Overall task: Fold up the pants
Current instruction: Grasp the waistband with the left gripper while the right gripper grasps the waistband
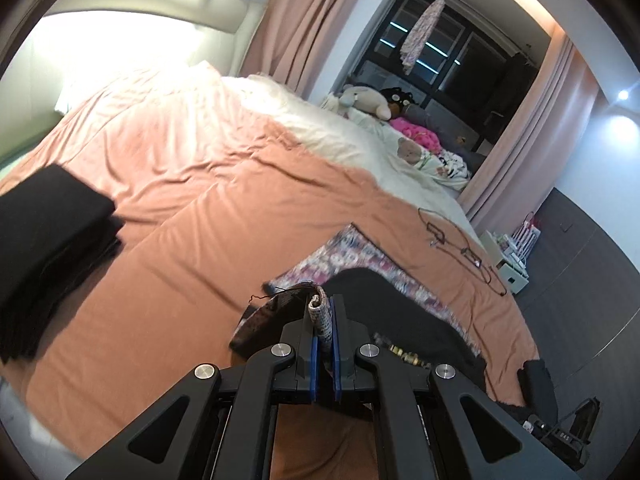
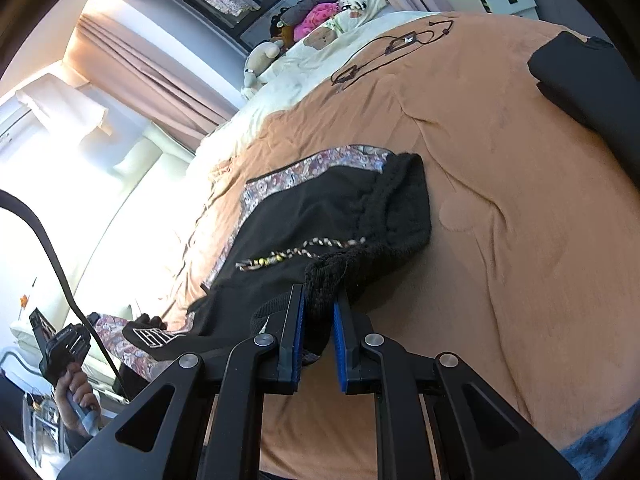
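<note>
Black pants (image 2: 320, 208) with a patterned paisley trim (image 2: 280, 178) lie partly lifted off the orange bedsheet (image 2: 500, 200). My right gripper (image 2: 320, 300) is shut on the bunched black knitted waistband (image 2: 328, 268), whose beaded drawstring (image 2: 288, 256) trails to the left. In the left wrist view my left gripper (image 1: 324, 308) is shut on a patterned hem (image 1: 320, 312) of the pants (image 1: 380, 304), raised above the bed. The right wrist view also shows the left gripper (image 2: 64, 344) at the lower left, held by a person's hand (image 2: 74, 392).
A folded black stack (image 1: 48, 248) (image 2: 588, 80) rests on the bed's side. Thin dark cords (image 1: 460, 248) (image 2: 392, 48) lie on the sheet near the cream blanket (image 1: 360, 136). Plush toys (image 1: 368, 100) sit by the dark window. A white nightstand (image 1: 512, 256) stands past the bed.
</note>
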Motion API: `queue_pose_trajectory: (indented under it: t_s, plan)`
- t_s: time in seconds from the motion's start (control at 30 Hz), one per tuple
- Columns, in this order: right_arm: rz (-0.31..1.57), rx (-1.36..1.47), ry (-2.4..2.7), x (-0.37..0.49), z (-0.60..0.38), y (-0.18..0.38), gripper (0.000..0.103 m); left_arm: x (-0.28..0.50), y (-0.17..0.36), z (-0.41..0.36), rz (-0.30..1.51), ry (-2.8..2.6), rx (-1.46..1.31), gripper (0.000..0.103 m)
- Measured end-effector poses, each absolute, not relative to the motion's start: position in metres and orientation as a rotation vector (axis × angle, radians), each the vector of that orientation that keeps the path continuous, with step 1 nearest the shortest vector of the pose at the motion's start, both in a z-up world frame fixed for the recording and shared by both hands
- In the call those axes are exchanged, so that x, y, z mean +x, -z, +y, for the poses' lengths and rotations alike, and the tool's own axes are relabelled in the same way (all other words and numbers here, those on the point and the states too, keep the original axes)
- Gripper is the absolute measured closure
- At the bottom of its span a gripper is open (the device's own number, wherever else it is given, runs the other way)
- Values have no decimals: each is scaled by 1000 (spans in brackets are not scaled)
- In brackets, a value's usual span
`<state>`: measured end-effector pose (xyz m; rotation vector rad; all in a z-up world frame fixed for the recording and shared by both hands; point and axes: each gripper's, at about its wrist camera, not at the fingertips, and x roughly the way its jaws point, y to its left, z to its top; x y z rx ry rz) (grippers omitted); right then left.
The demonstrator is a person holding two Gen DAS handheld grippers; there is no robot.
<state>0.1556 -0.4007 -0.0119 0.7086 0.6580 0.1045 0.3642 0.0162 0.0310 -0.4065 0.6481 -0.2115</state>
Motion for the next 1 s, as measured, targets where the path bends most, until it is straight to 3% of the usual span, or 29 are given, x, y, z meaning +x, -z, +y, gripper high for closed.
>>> queue_pose_trajectory:
  t_s: [0.5, 1.0]
  plan:
    - [677, 746, -73, 228, -418, 1, 93, 485, -53, -29, 665, 246, -342, 98]
    - [721, 852, 45, 301, -436, 34, 92, 626, 13, -85, 799, 216, -301, 98]
